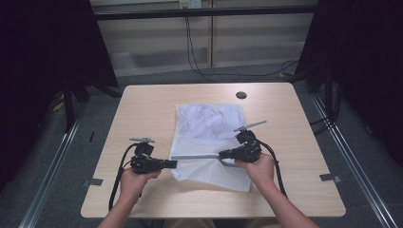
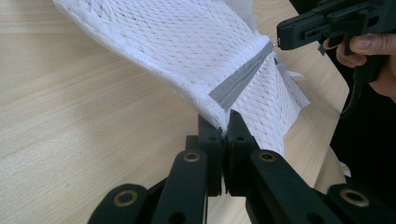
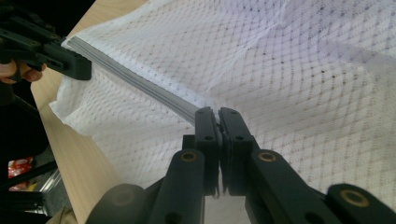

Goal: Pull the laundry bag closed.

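1. High view: a white mesh bag (image 1: 209, 142) lies in the middle of the table (image 1: 142, 109), its long axis running from the near edge toward the far edge, with a grey zipper (image 1: 195, 156) crossing it parallel to the near edge
2. The left gripper (image 1: 172, 164) is clamped on the bag's left edge at the zipper's end; in the left gripper view its jaws are pressed together on the white mesh
3. The right gripper (image 1: 222, 154) is clamped on the zipper toward the bag's right edge, seemingly on the metal pull, and its jaws look closed
4. The zipper line is stretched taut between the two grippers, so any slide likely runs along it
5. Bare wood lies open toward both side edges, and a dark grommet hole (image 1: 241, 95) sits near the far edge
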`<state>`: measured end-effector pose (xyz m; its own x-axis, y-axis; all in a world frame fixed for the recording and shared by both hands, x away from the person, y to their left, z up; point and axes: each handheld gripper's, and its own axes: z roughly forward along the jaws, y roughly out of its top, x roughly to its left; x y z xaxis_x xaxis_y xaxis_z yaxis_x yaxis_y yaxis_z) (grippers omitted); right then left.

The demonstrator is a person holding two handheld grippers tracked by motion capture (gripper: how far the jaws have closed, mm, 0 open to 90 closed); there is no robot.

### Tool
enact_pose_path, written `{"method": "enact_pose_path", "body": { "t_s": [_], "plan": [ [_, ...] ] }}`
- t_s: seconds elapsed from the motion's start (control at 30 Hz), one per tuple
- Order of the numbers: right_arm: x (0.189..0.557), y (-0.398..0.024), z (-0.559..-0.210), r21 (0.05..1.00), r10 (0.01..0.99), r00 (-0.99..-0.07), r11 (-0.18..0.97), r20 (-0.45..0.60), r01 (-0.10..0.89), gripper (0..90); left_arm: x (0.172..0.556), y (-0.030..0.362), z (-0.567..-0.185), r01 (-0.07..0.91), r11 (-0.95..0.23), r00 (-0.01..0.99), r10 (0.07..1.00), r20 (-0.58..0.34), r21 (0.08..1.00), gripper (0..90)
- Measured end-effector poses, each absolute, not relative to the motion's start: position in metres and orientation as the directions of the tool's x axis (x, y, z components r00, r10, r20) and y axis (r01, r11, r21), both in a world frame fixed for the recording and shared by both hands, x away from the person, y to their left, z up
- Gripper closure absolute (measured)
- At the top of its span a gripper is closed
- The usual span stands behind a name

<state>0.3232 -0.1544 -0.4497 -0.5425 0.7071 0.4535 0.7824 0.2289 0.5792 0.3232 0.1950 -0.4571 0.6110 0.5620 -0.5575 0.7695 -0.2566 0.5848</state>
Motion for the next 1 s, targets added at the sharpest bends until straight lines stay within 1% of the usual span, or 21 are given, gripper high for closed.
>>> {"method": "enact_pose_path", "body": {
  "t_s": [0.1,0.2,1.0],
  "plan": [
    [0.323,-0.159,-0.451,0.578,0.702,-0.535,0.214,0.470,0.788,87.1,0.323,0.195,-0.458,0.769,-0.263,0.614,0.555,-0.561,0.582,88.3],
    [0.322,-0.158,-0.451,0.581,0.706,-0.541,0.223,0.458,0.783,87.1,0.323,0.194,-0.458,0.771,-0.257,0.611,0.556,-0.564,0.582,88.3],
    [0.321,-0.170,-0.450,0.581,0.715,-0.526,0.204,0.461,0.788,87.1,0.323,0.197,-0.457,0.773,-0.253,0.606,0.564,-0.561,0.582,88.3]
  ]
}}
